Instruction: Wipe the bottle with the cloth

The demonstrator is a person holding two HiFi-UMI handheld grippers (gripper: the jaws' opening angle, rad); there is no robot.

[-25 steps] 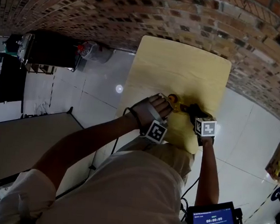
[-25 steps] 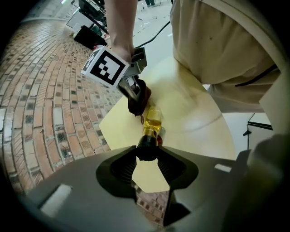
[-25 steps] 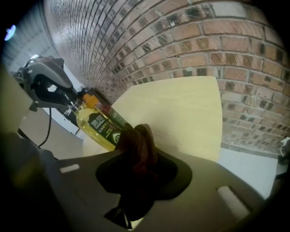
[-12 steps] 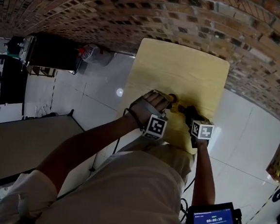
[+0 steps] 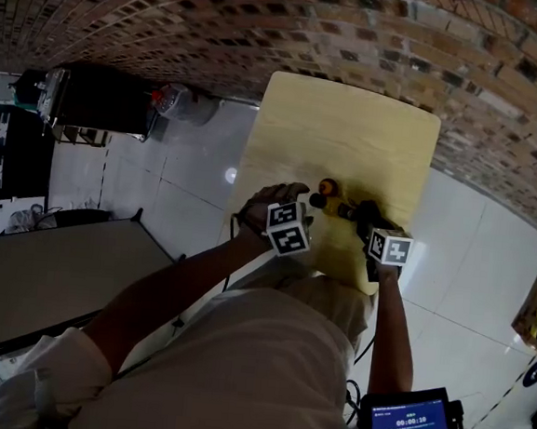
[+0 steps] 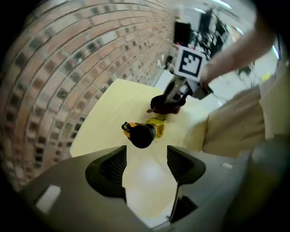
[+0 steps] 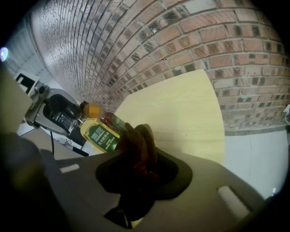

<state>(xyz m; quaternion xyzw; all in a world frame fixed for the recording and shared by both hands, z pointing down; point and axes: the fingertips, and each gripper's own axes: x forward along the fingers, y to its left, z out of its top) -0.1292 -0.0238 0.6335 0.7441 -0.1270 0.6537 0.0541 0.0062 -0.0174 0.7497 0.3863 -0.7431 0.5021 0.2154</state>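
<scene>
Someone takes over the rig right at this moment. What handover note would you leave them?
Left claw: open, jaws just been opening, nothing between them; it points down over the yellow oil bottle with a black cap, upright on the pale wooden table.
Right claw: shut on the dark brown cloth, which seems to touch the bottle's side.
Done: cloth brought to bottle.
Left: steady the bottle and wipe round it; how much is already wiped cannot be told.

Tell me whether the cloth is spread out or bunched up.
Bunched up: the right gripper view shows the dark cloth as a crumpled wad clamped between the jaws of the right tool.
</scene>
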